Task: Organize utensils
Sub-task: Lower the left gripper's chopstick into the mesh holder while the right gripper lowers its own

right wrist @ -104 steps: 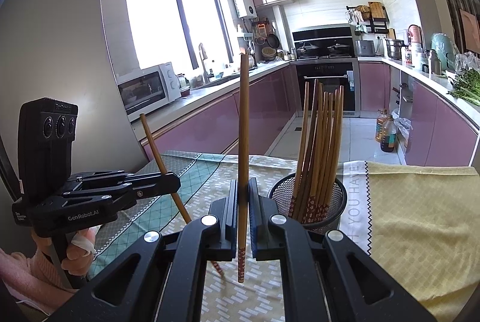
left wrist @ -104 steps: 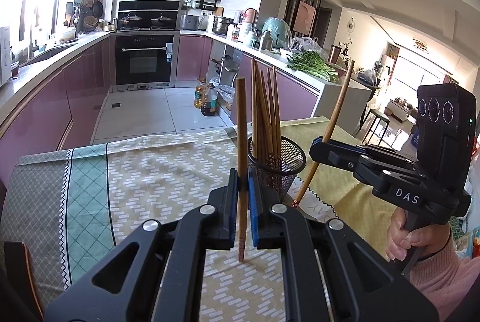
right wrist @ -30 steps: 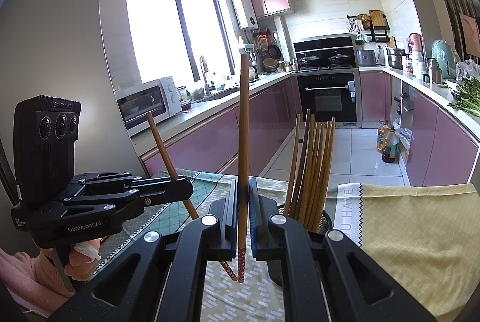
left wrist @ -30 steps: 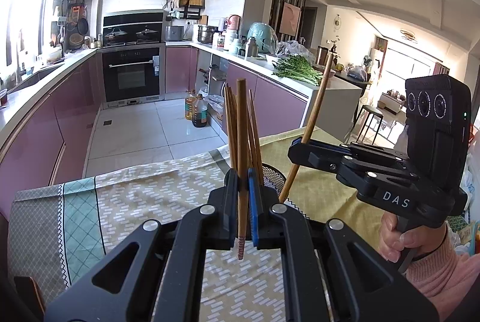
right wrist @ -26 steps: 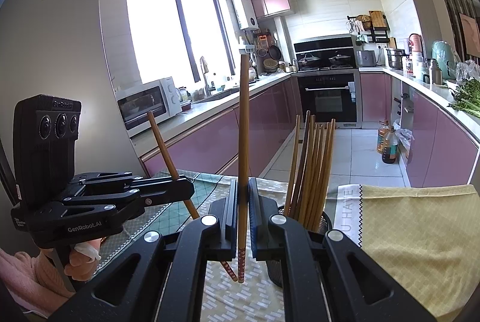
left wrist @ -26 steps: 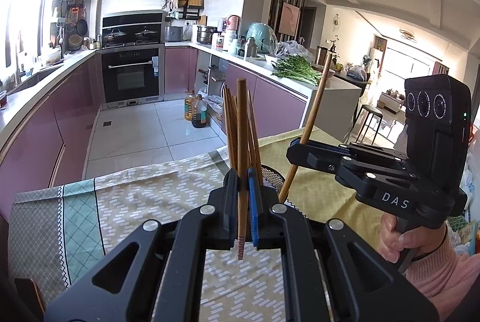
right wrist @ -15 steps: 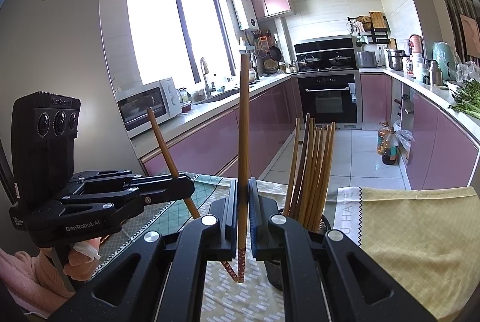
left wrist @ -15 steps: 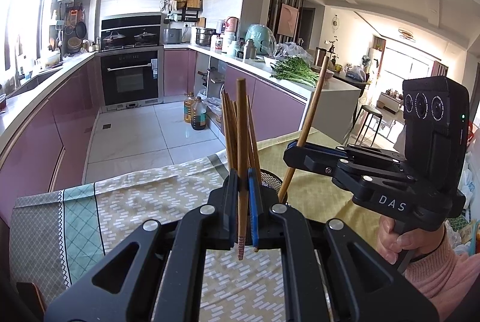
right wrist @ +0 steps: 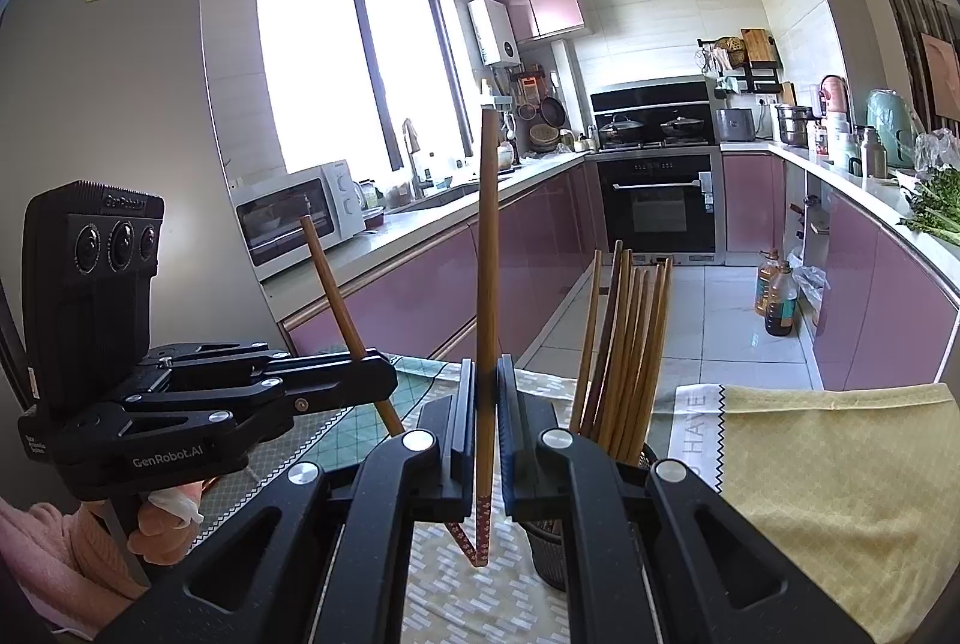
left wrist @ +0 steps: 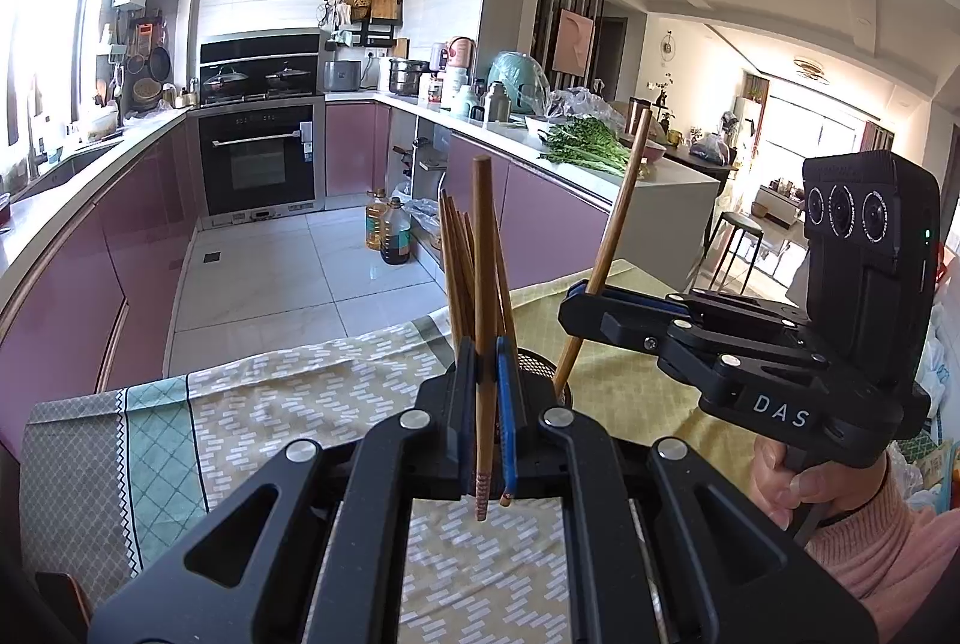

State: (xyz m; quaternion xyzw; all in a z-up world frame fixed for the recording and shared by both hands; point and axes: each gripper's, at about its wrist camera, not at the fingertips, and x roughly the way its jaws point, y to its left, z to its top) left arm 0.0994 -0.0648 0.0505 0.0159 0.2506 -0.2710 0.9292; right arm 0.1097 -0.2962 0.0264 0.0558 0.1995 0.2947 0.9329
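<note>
Black tongs [left wrist: 487,392] with silver screws, blue pads — "DAS" lettering, pink knitted sleeve [left wrist: 882,542].

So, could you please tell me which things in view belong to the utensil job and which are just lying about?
Part of the job:
- chopstick in left gripper
- chopstick in right gripper
- mesh holder of chopsticks

Lying about:
- greens
- oil bottles
- microwave
</note>
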